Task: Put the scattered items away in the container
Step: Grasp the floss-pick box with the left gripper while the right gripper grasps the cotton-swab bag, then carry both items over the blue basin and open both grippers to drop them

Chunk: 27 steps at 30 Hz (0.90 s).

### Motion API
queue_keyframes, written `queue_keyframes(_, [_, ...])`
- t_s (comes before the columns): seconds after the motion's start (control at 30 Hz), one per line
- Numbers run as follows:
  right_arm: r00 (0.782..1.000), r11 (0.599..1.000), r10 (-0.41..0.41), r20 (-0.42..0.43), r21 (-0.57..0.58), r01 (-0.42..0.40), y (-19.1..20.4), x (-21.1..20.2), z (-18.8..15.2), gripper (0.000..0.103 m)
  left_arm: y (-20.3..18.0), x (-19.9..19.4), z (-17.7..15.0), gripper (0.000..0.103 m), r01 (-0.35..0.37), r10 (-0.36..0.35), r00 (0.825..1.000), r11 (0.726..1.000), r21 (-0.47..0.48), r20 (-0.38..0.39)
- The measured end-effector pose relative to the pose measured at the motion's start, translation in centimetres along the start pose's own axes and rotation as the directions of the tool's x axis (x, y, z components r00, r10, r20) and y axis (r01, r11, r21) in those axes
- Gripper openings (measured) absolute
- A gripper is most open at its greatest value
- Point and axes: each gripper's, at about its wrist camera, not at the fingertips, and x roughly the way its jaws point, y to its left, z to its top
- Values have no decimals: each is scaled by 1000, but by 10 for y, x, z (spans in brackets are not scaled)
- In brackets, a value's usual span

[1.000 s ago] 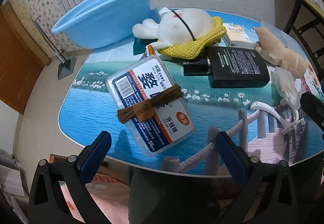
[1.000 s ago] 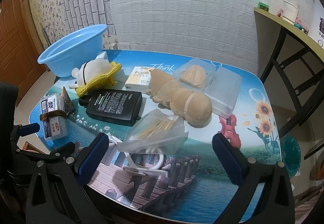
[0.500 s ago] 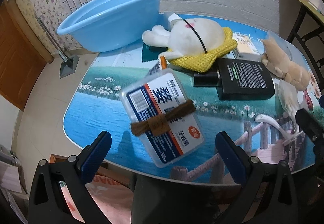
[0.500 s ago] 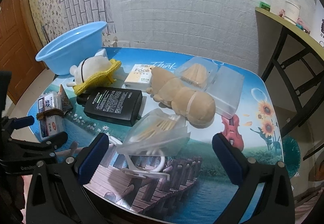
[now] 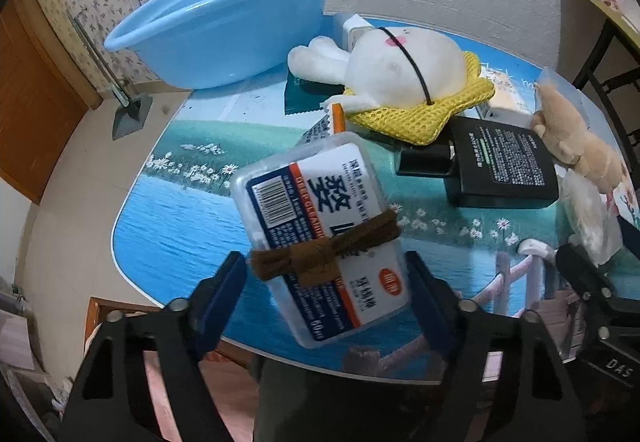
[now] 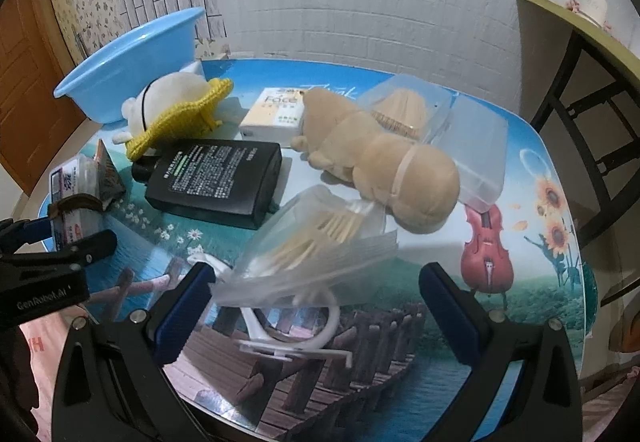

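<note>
Left gripper (image 5: pixel 324 282) clamped on the floss box (image 5: pixel 320 234) – box tilted, brown band (image 5: pixel 326 254) across it, held at the table's (image 5: pixel 180 226) near edge. Right gripper (image 6: pixel 316 298) with jaws wide apart, over the clear bag (image 6: pixel 316 242) and white hook (image 6: pixel 296 326), touching nothing. Blue basin (image 5: pixel 224 22) at the far left corner, well apart from the box – white plush (image 5: pixel 400 62), black bottle (image 5: pixel 500 166) and tan plush (image 6: pixel 380 166) lying between and to the right.
</note>
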Motion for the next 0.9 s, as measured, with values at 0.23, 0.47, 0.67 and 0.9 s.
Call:
queue_keyframes(0.23, [1000, 999, 24, -7, 24, -24, -3, 1, 0, 73, -1, 0, 1, 63, 28, -28, 1000, 1000, -7, -3])
queue_keyframes(0.47, [999, 999, 44, 14, 27, -44, -3, -6, 3, 67, 0, -3, 4, 62, 37, -37, 999, 999, -7, 3])
queue_keyframes(0.67, [997, 998, 62, 48, 9, -63, 4, -20, 7, 41, -3, -13, 8, 56, 35, -35, 999, 999, 7, 23])
queue_keyframes(0.9, [989, 995, 102, 107, -2, -102, 8, -44, 16, 38, -1, -25, 9, 56, 23, -23, 999, 1000, 7, 33])
